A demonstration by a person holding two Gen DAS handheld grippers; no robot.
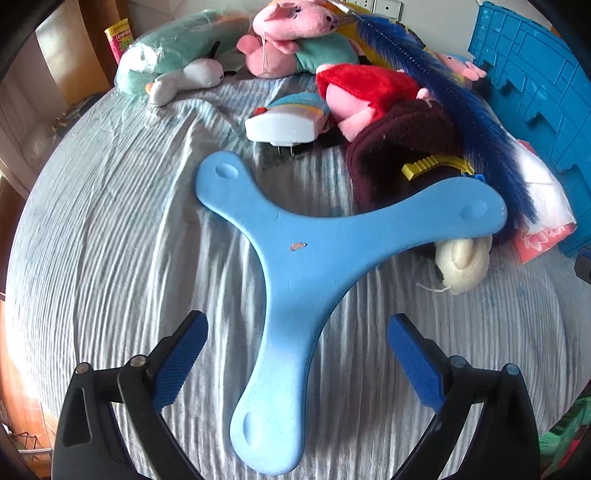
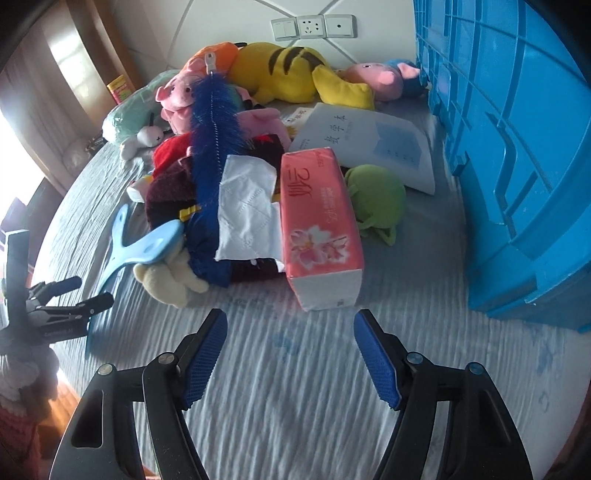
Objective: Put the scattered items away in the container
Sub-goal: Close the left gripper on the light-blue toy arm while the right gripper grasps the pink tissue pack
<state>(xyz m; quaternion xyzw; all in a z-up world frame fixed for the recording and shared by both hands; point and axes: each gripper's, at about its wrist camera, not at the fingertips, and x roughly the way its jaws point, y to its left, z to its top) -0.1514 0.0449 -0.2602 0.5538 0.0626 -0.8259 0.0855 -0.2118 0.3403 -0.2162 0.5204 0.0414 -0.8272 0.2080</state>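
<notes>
A light blue three-armed boomerang (image 1: 314,254) lies on the bed, one arm between the open fingers of my left gripper (image 1: 295,328), untouched by the pads. It also shows in the right wrist view (image 2: 136,243). My right gripper (image 2: 290,325) is open and empty, just short of a pink tissue pack (image 2: 319,225). The big blue crate (image 2: 517,158) stands at the right; it also shows in the left wrist view (image 1: 535,96). A pile of plush toys (image 2: 280,74), a blue feather duster (image 2: 214,147) and a dark red cloth (image 1: 399,147) lie behind.
A white booklet (image 2: 369,140) and a green plush (image 2: 376,195) lie near the crate. A white plastic toy (image 1: 284,122) and a cream plush (image 1: 461,262) lie near the boomerang. The striped bedsheet (image 2: 295,369) spreads in front. Wall sockets (image 2: 314,26) are behind.
</notes>
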